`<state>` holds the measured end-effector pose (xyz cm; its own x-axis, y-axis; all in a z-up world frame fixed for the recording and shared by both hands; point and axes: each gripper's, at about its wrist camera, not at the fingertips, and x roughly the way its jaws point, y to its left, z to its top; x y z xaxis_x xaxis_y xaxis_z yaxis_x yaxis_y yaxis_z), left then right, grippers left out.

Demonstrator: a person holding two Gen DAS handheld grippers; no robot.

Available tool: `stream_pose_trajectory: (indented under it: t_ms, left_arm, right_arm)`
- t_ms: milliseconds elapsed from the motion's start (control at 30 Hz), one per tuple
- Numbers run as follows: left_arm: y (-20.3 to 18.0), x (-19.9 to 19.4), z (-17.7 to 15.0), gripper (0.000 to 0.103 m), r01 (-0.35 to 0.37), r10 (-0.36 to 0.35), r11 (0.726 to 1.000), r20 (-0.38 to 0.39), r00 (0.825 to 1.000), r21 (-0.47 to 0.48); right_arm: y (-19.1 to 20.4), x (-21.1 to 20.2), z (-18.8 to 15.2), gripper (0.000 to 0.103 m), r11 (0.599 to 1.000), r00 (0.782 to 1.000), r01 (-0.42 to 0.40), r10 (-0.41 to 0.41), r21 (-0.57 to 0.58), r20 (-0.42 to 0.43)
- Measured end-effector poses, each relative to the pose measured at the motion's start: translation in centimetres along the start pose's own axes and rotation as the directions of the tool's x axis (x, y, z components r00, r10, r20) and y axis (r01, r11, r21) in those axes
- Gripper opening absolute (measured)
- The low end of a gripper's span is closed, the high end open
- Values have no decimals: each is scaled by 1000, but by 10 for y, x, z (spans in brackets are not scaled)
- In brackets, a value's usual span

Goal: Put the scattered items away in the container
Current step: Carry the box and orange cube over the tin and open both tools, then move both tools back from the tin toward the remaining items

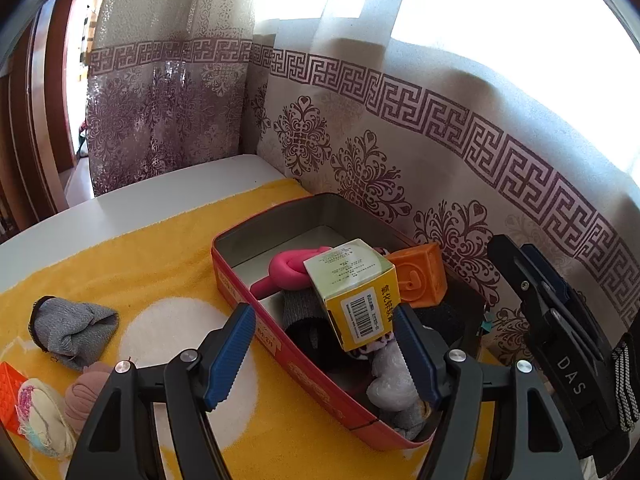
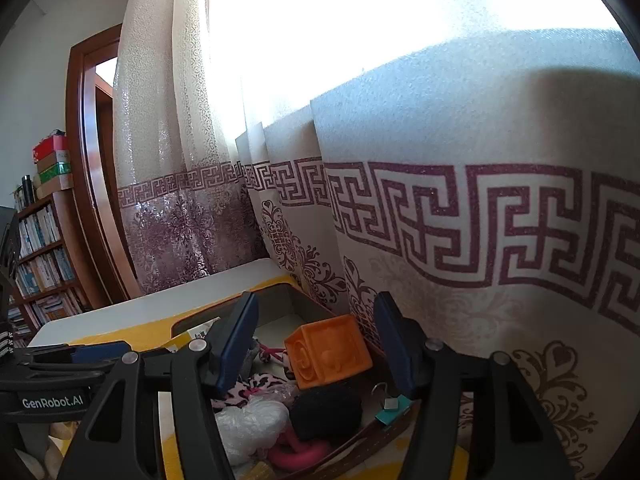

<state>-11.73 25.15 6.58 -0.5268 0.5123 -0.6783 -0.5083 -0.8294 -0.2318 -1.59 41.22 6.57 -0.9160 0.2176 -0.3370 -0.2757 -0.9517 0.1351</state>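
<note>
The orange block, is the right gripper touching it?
Apart. The right wrist view shows the right gripper open, with the orange block lying in the tin beyond its fingers, clear space on both sides.

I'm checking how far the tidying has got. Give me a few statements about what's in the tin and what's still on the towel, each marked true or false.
1. The orange cube sits inside the red tin. True.
2. The yellow-and-green carton lies on the towel outside the tin. False: it rests in the tin, tilted on the things under it.
3. A grey sock lies on the yellow towel, outside the tin. True.
4. The left gripper is clamped on the carton. False: its jaws stand open, the pads clear of the carton.
5. The tin is empty apart from the cube. False: a pink loop and other things are in it too.
</note>
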Motion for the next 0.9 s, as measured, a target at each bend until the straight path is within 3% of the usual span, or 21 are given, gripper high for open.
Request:
stream_pose_trajectory:
  t_ms: [200, 333, 633, 900]
  left_arm:
    - [7, 27, 4, 73, -49, 49, 999, -26, 998, -21]
    - [21, 39, 16, 73, -118, 118, 992, -14, 993, -52]
    - [35, 20, 8, 72, -90, 90, 992, -3, 996, -91]
    - [51, -20, -2, 72, -94, 98, 990, 32, 995, -108]
  right_arm:
    - [2, -1, 0, 64, 1000, 1000, -9, 9, -4, 3]
    - [4, 0, -1, 64, 1000, 1000, -11, 11, -13, -1]
    - [9, 4, -5, 64, 999, 1000, -15, 15, -37, -14]
    - [14, 6, -9, 64, 998, 1000, -14, 12, -65, -21]
